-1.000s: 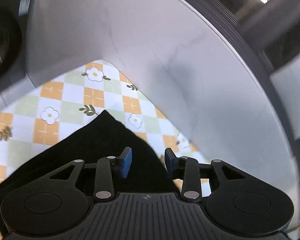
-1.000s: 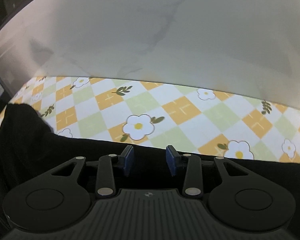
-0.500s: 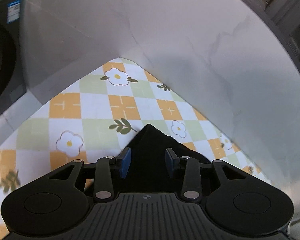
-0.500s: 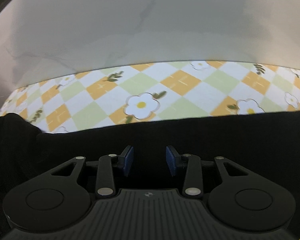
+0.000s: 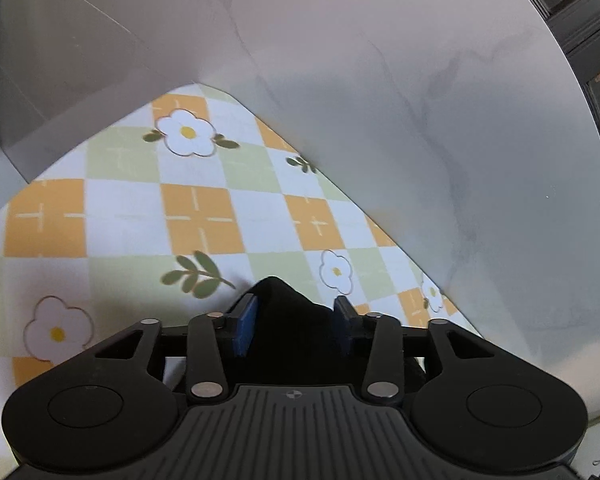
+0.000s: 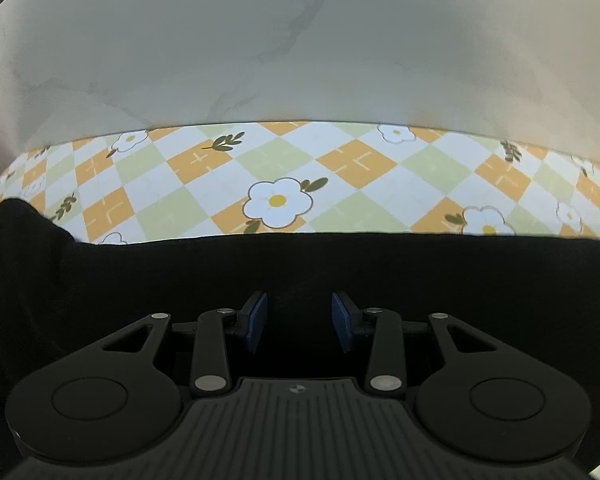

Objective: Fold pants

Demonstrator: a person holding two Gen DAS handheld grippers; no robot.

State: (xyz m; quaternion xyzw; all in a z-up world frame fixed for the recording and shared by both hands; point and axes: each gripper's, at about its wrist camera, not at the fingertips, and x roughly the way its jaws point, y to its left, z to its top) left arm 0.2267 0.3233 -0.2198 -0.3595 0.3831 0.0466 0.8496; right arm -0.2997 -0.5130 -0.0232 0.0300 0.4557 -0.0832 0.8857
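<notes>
Black pants lie on a table with a checked flower-print cloth. In the left wrist view a pointed corner of the pants (image 5: 280,300) sits between the blue pads of my left gripper (image 5: 296,326), which is open around it. In the right wrist view the pants (image 6: 300,264) spread across the whole width as a long straight edge. My right gripper (image 6: 299,322) is open, low over the black fabric, with nothing between its pads that I can make out.
The tablecloth (image 5: 196,216) runs up to a grey marble-look wall (image 5: 420,100) that meets a side panel at a corner (image 5: 100,40). In the right wrist view the cloth (image 6: 340,184) ends at the same wall (image 6: 300,40).
My left gripper has moved forward toward the table corner, so only the tip of the pants corner shows between its pads now. The right gripper has come closer to the pants edge.
</notes>
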